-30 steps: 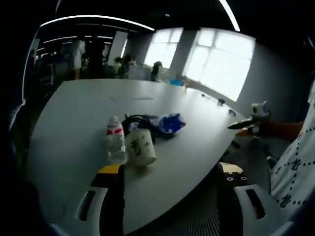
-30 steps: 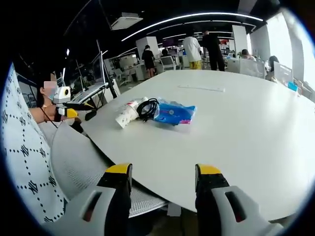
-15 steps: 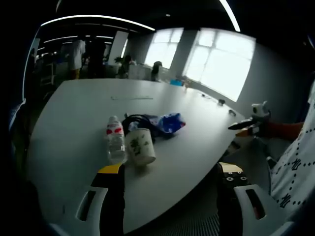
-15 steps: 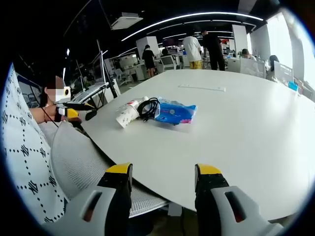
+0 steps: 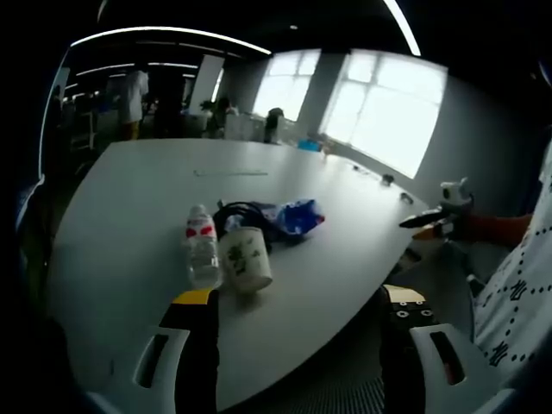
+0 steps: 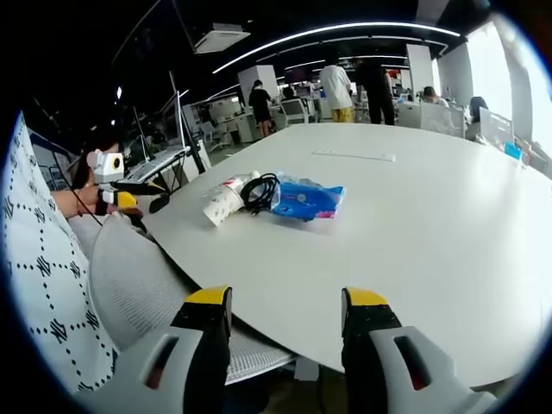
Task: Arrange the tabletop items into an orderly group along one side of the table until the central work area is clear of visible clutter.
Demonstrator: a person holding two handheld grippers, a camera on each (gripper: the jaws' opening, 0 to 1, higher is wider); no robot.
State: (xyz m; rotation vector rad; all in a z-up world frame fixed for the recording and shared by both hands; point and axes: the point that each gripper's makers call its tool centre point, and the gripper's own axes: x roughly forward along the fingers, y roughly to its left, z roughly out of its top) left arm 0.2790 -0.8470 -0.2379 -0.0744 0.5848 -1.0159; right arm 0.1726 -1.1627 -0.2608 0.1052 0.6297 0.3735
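Cluster of four items sits on the large white oval table, near its edge on the person's side. Landmark: white paper cup with green print, lying on its side, mouth toward the left gripper camera. Touching the cup on one side: small clear plastic water bottle with red-and-white label, also lying down. Just behind the cup: coiled black cable. Beyond the cable, touching it: blue plastic packet. Farther back from the cup, well apart: a thin flat white strip on the tabletop.

Left gripper: jaws spread wide, nothing between them, hanging over the table edge short of the cup. It shows from the side in the right gripper view, off the table beside the cup.

Right gripper: jaws apart, empty, at the table edge well away from the cup.

Person's white patterned sleeve beside a grey mesh chair. People stand in the office beyond.
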